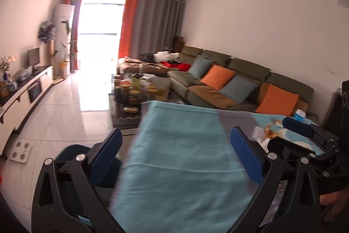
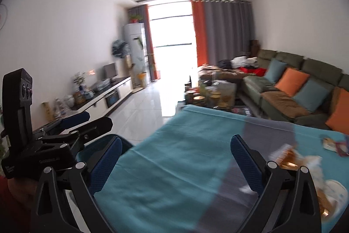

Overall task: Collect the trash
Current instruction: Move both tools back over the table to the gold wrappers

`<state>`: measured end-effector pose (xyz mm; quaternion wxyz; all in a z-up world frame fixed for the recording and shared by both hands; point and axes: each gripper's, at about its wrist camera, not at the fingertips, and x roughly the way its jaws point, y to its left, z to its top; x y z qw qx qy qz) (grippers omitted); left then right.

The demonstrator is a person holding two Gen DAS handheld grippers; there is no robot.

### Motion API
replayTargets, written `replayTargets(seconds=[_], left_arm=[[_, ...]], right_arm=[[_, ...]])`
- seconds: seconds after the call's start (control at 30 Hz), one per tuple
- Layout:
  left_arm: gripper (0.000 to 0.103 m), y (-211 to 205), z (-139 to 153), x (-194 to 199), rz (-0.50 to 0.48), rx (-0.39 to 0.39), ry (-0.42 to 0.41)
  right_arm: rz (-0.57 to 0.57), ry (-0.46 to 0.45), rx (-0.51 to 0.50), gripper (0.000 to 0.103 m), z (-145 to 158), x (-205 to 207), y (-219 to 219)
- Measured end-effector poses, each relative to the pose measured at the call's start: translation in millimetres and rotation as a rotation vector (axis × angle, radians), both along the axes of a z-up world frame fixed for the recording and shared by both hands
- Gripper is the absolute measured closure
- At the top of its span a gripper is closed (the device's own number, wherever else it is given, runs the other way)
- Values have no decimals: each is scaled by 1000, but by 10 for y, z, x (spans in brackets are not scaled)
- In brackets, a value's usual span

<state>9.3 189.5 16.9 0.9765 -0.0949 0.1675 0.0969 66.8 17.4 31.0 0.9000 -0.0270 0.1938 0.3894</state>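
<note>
Both my left gripper (image 1: pixel 176 154) and right gripper (image 2: pixel 176 163) are wide open and hold nothing. The wrappers (image 2: pixel 290 156) lie near the table's (image 2: pixel 174 156) right edge; they look light and crinkly, so I would pinch a raised fold

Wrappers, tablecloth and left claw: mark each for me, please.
wrappers (image 2: pixel 290 156): right wrist view, on the crumpled golden part.
tablecloth (image 1: pixel 181 145): left wrist view, on its bare teal middle.
left claw (image 1: pixel 176 156): left wrist view, midway between the fingertips.
</note>
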Motion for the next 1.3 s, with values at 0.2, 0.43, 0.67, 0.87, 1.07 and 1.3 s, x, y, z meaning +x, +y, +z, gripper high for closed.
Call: replayTargets(seconds=[0.2, 0.43, 0.67, 0.87, 1.07, 1.3], left_arm=[[6, -579, -28, 253, -127, 12, 7], [6, -1235, -132, 540, -263, 56, 39], [6, -1630, -278, 902, -339, 42, 103], [6, -1915, -384, 1076, -359, 76, 156], [6, -1999, -488, 1207, -353, 84, 217], [6, -2044, -504, 1211, -352, 82, 238]], right_arm=[[-143, -30, 7, 7, -51, -55, -555], [-292, -10, -2, 7, -209, -62, -1158], [-385, 17, -4, 7, -360, -104, -1571], [-453, 31, -5, 7, -420, -202, -1809], [-527, 66, -12, 7, -527, -248, -2041], [-557, 100, -24, 7, -639, -321, -2180]])
